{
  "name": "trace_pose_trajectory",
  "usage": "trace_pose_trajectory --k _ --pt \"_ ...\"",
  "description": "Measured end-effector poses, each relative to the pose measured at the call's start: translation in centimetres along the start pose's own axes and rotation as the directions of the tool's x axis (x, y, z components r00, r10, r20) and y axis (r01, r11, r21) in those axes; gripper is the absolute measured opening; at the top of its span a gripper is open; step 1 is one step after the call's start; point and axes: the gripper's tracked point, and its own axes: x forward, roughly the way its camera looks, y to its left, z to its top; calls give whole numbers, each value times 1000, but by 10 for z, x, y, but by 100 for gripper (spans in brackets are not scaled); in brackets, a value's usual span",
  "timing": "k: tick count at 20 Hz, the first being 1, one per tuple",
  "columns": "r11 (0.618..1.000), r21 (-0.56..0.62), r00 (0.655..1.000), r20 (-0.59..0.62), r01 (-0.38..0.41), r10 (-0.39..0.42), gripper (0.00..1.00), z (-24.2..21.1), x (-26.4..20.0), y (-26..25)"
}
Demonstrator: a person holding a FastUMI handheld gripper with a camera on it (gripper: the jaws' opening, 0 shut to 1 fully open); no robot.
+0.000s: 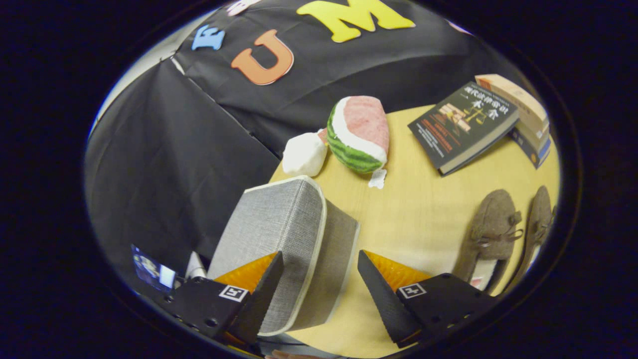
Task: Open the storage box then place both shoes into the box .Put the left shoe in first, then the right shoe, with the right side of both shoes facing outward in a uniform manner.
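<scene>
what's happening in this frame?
A handheld gripper hangs open over the grey storage box, whose lid is down; its fingers straddle the box's near corner without touching it. Both brown shoes lie side by side on the table, off to the right of the fingers. Nothing is packed yet.

The wooden table (423, 199) carries a storage box (284, 234), shoes (491, 229), books (461, 124) and a watermelon slice (359, 134).

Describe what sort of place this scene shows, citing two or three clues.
Probably a staged test booth, not a home: black cloth wall behind a pale wooden table holding a grey fabric storage box, brown suede shoes and a toy watermelon slice. The open gripper straddles the box's edge.
</scene>
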Motion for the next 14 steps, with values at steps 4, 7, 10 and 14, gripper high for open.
trace_pose_trajectory --k 4,7,10,14 --pt "997 49 997 -57 -56 59 93 -4 7 -2" --pt "993 51 990 -88 -102 106 93 -11 16 6" --pt "985 110 980 -128 -136 150 94 -18 22 9" --pt "980 124 975 -140 -155 172 82 -16 26 12"
